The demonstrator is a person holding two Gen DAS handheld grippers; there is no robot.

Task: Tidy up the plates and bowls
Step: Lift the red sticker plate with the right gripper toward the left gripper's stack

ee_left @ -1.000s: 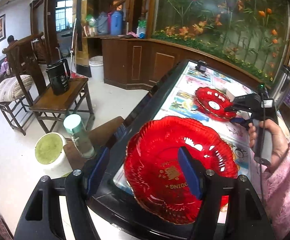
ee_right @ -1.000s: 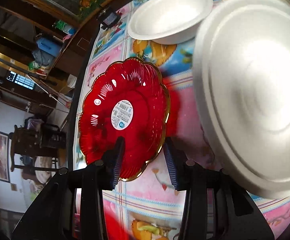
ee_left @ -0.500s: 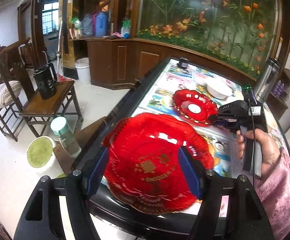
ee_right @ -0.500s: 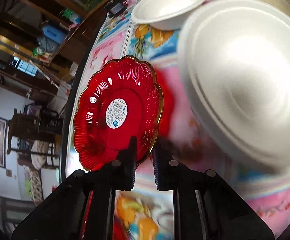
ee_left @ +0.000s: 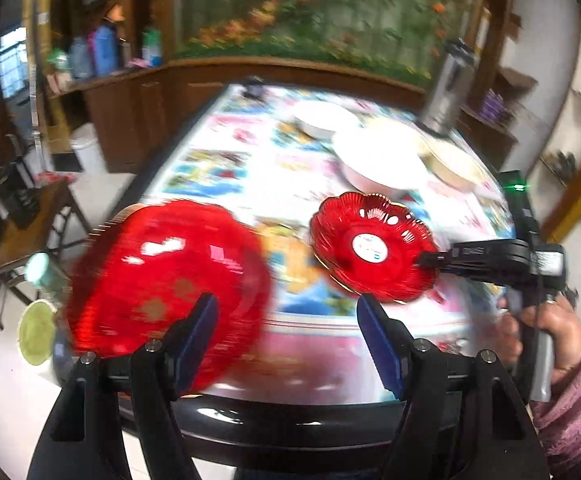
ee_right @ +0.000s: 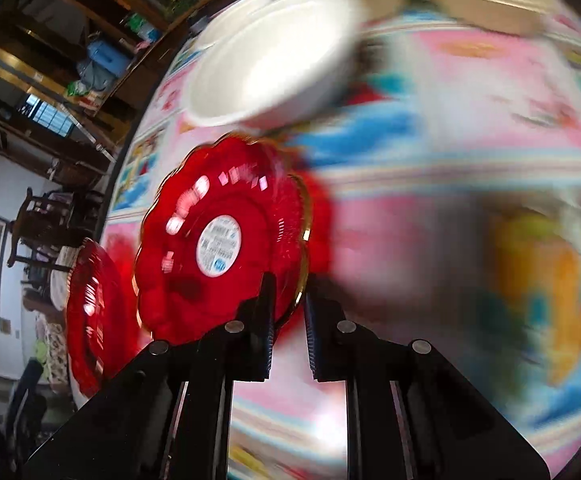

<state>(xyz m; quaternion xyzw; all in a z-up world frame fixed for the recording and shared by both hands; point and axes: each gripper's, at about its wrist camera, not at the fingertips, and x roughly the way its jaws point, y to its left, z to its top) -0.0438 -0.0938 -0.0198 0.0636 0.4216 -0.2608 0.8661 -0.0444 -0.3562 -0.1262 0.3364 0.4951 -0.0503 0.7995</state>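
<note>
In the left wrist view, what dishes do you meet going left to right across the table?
Large red plate → small red plate, its rim pinched by the right gripper → cream plate.

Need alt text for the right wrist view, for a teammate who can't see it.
The right gripper is shut on the rim of a small red plate with a white sticker, above the patterned table. A white bowl sits behind, a larger red plate at left; the view is motion-blurred.

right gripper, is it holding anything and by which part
Yes: the right gripper is shut on the small red scalloped glass plate, pinching its gold-trimmed rim at the edge nearest the gripper.
</note>
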